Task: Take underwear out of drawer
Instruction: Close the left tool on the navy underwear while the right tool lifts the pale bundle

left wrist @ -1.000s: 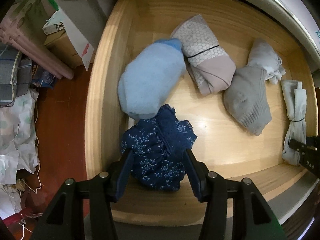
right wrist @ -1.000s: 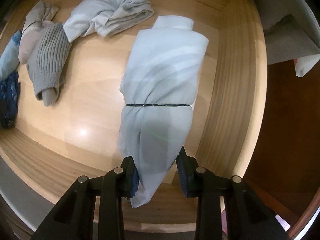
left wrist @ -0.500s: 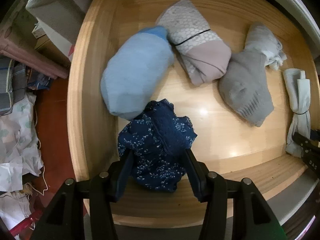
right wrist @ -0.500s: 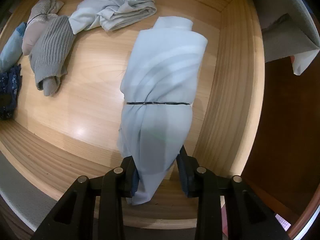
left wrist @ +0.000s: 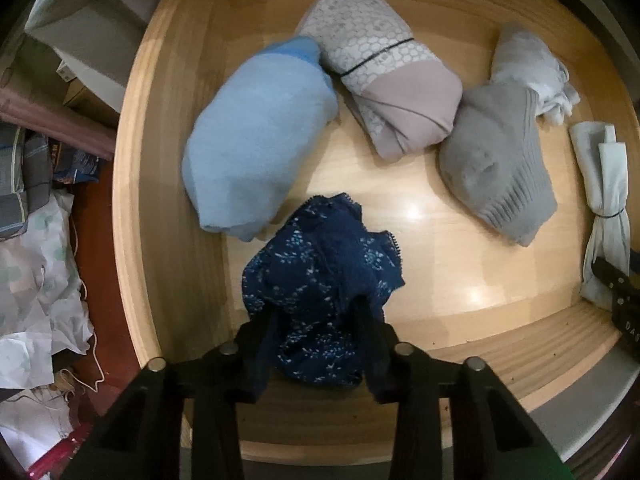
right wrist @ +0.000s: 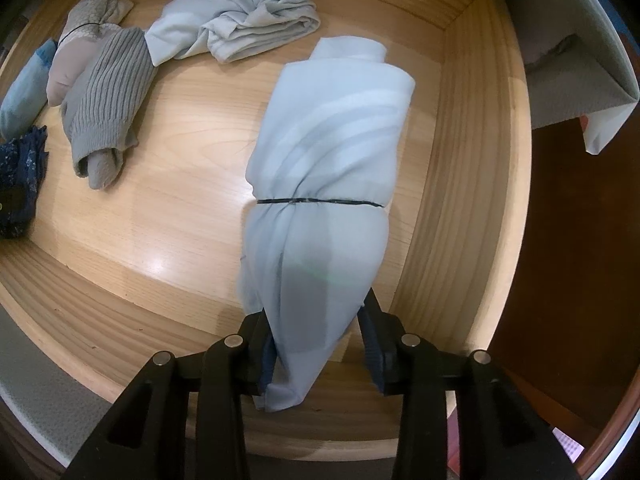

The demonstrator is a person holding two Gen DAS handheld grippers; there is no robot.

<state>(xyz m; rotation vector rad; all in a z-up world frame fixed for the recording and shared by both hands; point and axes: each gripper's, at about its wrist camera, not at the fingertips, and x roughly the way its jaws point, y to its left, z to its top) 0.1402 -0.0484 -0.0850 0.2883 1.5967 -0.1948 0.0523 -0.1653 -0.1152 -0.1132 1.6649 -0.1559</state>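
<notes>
Lettering "DA" on right gripper (left wrist: 624,312), partly legible. Navy floral lace underwear (left wrist: 320,276) crumpled between closing left gripper (left wrist: 316,320) fingers. Pale banded roll (right wrist: 324,208) between opening right fingers.

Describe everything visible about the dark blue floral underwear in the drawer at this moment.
The dark blue underwear is a crumpled bundle of soft fabric with a small pale floral print and a scalloped lace edge. It sits at the front left of the wooden drawer, its far side against the light blue roll. The left hand-held gripper straddles its near part, jaws closing, fabric between the fingers. The right wrist view shows only a dark sliver of it at the left edge.
</notes>
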